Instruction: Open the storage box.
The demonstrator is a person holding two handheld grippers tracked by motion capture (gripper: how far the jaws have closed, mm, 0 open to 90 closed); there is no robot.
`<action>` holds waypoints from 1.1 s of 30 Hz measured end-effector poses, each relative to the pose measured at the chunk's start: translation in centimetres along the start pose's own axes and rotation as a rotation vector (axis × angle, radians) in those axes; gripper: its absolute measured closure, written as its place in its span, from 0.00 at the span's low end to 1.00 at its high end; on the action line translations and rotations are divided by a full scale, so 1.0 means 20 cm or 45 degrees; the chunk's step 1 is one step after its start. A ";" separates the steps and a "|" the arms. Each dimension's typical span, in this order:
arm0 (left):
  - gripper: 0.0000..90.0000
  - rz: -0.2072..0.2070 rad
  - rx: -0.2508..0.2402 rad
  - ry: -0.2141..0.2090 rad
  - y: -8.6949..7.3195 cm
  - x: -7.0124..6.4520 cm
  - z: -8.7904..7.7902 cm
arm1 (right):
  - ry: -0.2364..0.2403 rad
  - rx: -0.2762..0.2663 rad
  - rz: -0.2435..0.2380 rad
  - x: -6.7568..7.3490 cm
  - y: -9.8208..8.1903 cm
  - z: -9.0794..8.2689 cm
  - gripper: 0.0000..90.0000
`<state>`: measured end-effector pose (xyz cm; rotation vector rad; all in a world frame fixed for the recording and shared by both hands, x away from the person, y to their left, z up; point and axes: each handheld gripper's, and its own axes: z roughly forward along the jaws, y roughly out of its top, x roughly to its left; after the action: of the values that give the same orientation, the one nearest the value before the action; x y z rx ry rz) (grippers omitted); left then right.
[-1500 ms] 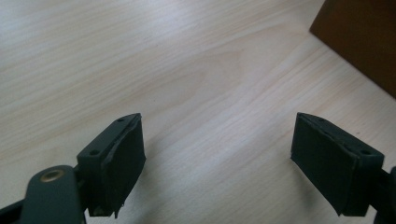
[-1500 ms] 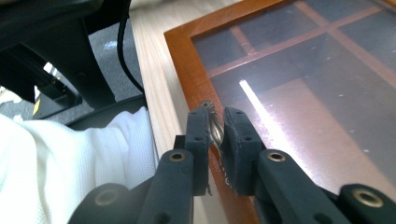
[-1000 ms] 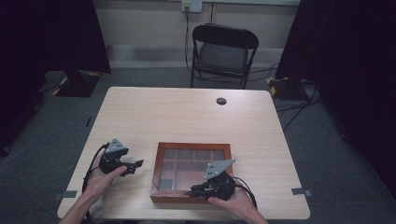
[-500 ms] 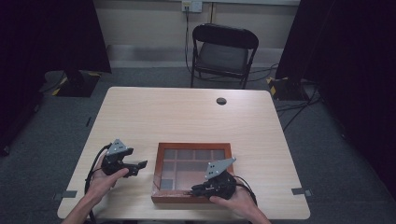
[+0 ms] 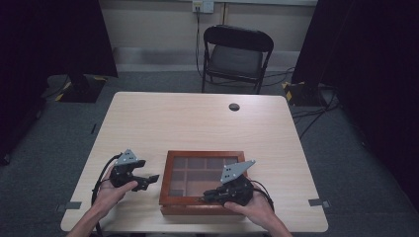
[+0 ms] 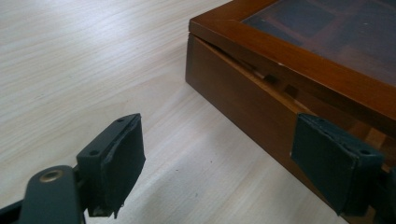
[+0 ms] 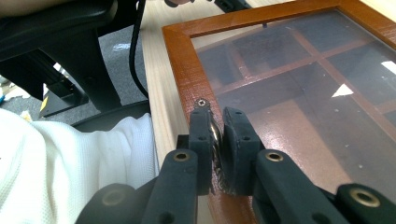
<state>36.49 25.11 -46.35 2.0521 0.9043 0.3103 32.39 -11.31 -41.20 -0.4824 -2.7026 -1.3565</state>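
Fingers (image 7: 201, 140) of right gripper (image 7: 215, 140) pinched on box lid's (image 7: 184, 60) metal tab (image 7: 214, 135).

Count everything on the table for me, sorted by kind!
Brown wooden box with a glass lid: 1
Black hand-held tongs, left and right: 2
Small round dark disc near the table's far edge: 1
Total: 4

Box (image 5: 203, 181) at table's (image 5: 188, 123) near edge; left gripper (image 5: 148, 180) just left of it (chair (image 5: 236, 55) behind table).
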 end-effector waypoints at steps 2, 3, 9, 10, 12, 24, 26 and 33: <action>0.19 -0.002 -0.009 -0.012 0.00 -0.01 0.00 | -0.013 0.000 -0.007 0.00 0.01 -0.01 0.92; 0.19 -0.001 -0.009 -0.019 0.01 -0.01 0.00 | -0.013 0.005 -0.004 0.00 0.01 -0.01 0.92; 0.19 0.039 -0.007 -0.076 0.02 -0.05 0.02 | -0.007 -0.017 0.009 0.00 0.03 -0.02 0.92; 0.19 0.036 -0.012 -0.090 0.02 -0.06 0.02 | -0.008 -0.017 0.014 0.00 0.04 -0.03 0.92; 0.19 0.060 -0.009 -0.089 0.02 -0.07 0.03 | -0.010 -0.023 0.009 0.00 0.04 -0.03 0.92; 0.21 0.076 -0.033 -0.112 0.03 -0.09 0.05 | -0.012 -0.049 0.036 0.00 0.05 -0.05 0.90; 0.20 0.075 -0.032 -0.105 0.03 -0.09 0.05 | -0.027 -0.082 0.050 0.00 0.04 -0.05 0.84; 0.20 0.081 -0.050 -0.102 0.04 -0.09 0.05 | -0.066 -0.114 0.079 0.00 0.03 -0.08 0.61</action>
<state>36.14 23.02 -46.05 2.0453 0.7795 0.2763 32.51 -12.18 -39.72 -0.6112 -2.6518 -1.4732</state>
